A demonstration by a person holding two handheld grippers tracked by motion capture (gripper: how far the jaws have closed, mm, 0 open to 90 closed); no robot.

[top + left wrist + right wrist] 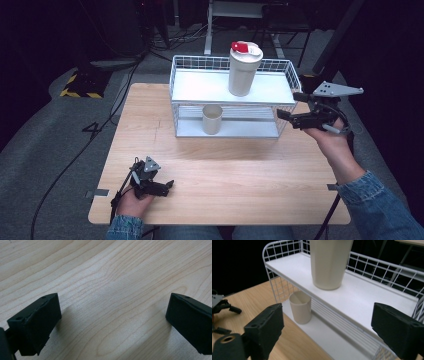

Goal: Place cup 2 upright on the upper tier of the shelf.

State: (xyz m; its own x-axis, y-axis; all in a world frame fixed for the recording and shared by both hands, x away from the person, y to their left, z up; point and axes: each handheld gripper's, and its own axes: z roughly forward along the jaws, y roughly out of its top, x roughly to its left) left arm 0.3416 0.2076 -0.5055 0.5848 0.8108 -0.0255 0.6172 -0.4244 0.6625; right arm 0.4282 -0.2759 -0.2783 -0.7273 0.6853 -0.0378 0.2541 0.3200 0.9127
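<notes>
A white wire rack point(190, 85) stands at the back of the wooden table point(240, 170). On its top shelf stands a tall cream tumbler point(244, 70) with a red-and-white lid. A small cream cup point(212, 119) sits upright on the lower shelf. My right gripper point(287, 105) hovers at the rack's right end, jaws wide apart, nothing between them. In the right gripper view the tumbler point(329, 262) and the cup point(300, 307) lie beyond the open right gripper point(327, 325). My left gripper point(169, 186) rests low at the front left, and the left gripper view shows the left gripper point(113, 320) open over bare wood.
The rack's top shelf point(362, 297) has free room on both sides of the tumbler. Black cables trail over the grey floor point(50, 140) left of the table. Dark furniture stands behind the rack.
</notes>
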